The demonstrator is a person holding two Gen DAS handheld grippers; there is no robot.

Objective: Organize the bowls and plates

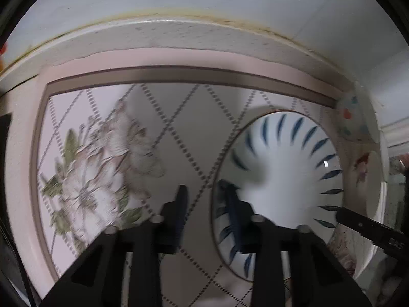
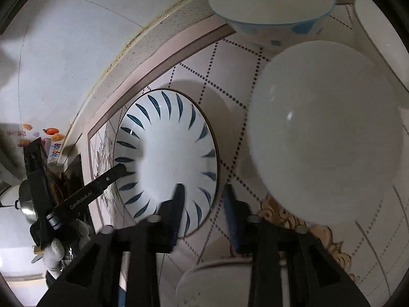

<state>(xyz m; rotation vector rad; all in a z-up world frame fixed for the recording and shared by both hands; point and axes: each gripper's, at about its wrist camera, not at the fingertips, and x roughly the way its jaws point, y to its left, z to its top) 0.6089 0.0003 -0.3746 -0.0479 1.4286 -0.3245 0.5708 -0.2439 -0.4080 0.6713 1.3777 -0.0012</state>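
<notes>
- The blue-leaf-patterned bowl (image 2: 166, 158) sits on the floral mat (image 1: 107, 158) of the worktop (image 1: 179, 35), beside a plain white bowl (image 2: 324, 133).
- The left claw (image 1: 204, 199) straddles its rim, fingers spread without pinching.
- The right claw (image 2: 203, 199) likewise straddles the rim, gripping nothing.

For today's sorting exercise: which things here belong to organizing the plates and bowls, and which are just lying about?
Job:
blue-leaf bowl
plain white bowl
blue-rimmed bowl
dotted dish

Lying about:
floral table cover
fruit-print packet
metal pot
</notes>
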